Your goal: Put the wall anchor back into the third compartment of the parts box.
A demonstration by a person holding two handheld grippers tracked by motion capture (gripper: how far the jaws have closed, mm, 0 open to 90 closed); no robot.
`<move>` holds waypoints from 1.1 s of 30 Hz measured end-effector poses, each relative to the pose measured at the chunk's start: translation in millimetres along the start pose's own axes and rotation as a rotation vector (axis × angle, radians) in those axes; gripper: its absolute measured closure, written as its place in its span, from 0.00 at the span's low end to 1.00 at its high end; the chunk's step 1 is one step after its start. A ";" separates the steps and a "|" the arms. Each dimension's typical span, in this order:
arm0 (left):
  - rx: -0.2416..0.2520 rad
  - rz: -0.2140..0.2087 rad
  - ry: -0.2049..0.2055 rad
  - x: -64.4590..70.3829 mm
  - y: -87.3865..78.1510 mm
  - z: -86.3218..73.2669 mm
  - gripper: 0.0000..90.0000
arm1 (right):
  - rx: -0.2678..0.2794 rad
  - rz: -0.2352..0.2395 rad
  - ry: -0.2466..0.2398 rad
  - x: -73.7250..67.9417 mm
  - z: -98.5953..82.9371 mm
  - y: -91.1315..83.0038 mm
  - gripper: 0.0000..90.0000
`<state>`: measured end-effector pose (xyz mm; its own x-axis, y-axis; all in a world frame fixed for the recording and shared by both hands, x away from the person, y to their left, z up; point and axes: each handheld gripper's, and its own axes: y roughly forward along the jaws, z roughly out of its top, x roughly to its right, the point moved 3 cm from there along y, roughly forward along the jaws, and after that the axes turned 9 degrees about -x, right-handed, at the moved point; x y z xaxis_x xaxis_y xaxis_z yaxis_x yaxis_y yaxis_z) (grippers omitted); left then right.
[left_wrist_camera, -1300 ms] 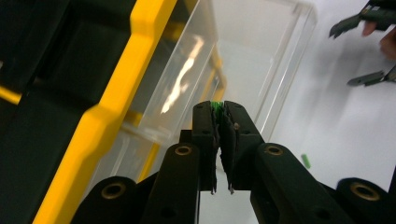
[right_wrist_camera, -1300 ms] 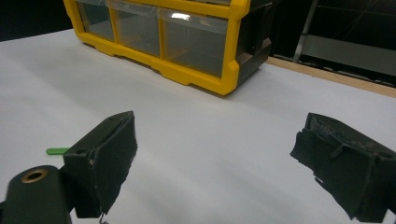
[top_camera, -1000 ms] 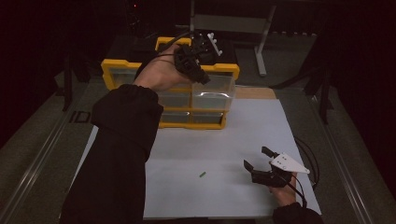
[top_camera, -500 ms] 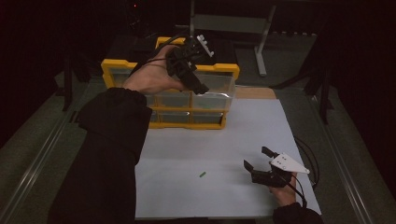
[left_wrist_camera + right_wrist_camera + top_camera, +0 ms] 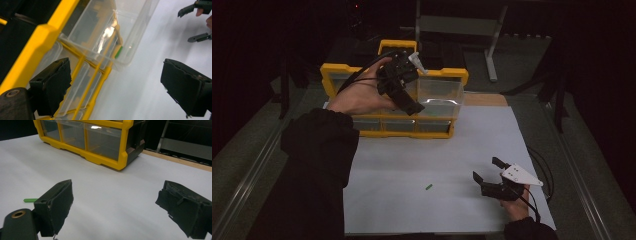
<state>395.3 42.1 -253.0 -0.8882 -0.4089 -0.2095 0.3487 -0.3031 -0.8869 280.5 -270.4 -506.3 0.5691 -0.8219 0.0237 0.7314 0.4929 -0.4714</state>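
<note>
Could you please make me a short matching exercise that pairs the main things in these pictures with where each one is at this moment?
Things:
1. left hand-held gripper
2. right hand-held gripper
3. small green piece
4. clear drawer

Places:
A. lying loose on the white sheet
B. pulled out of the yellow organiser
C. low over the sheet's near right part, jaws open
D. raised in front of the organiser, jaws open

Pairs: 1-D, 2-C, 3-A, 4-B
</note>
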 end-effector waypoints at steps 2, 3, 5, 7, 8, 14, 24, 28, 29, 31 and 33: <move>0.002 -0.001 0.002 2.9 2.9 -5.3 0.10 | -0.003 0.001 -0.002 -0.2 -0.1 0.2 0.12; -0.004 0.003 0.005 3.5 3.9 -6.9 0.10 | -0.002 0.001 0.001 -0.6 0.0 0.4 0.12; -0.016 0.017 0.011 5.3 6.3 -10.8 0.09 | -0.003 0.002 0.001 -0.7 0.0 0.4 0.12; -0.002 0.017 -0.004 6.8 7.5 -13.3 0.09 | -0.003 0.001 0.000 -0.6 0.0 0.6 0.12; 0.014 0.016 -0.010 8.1 8.4 -14.2 0.09 | -0.003 0.001 0.000 -0.6 0.0 0.7 0.12; -0.034 0.044 -0.017 15.4 22.3 -17.7 0.08 | -0.002 0.001 -0.002 -0.5 0.2 0.7 0.12; -0.027 0.039 -0.047 32.5 48.1 -32.2 0.09 | -0.001 0.001 -0.001 -0.7 0.3 0.5 0.12; -0.042 0.026 -0.052 39.0 61.5 -39.9 0.09 | 0.002 0.001 0.001 -1.0 0.4 1.0 0.12; -0.045 0.020 -0.053 40.4 65.0 -41.3 0.09 | 0.002 0.001 0.001 -1.1 0.5 1.0 0.12; -0.055 0.013 -0.056 42.6 71.4 -43.8 0.09 | 0.000 0.001 0.003 -1.4 0.4 1.3 0.12; -0.059 0.001 -0.058 45.9 77.4 -46.0 0.09 | 0.002 0.001 0.001 -1.2 0.4 1.3 0.12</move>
<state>367.7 39.5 -350.2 -0.8685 -0.4588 -0.1878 0.3300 -0.2524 -0.9096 280.9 -268.6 -506.6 0.5698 -0.8215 0.0225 0.7315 0.4945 -0.4694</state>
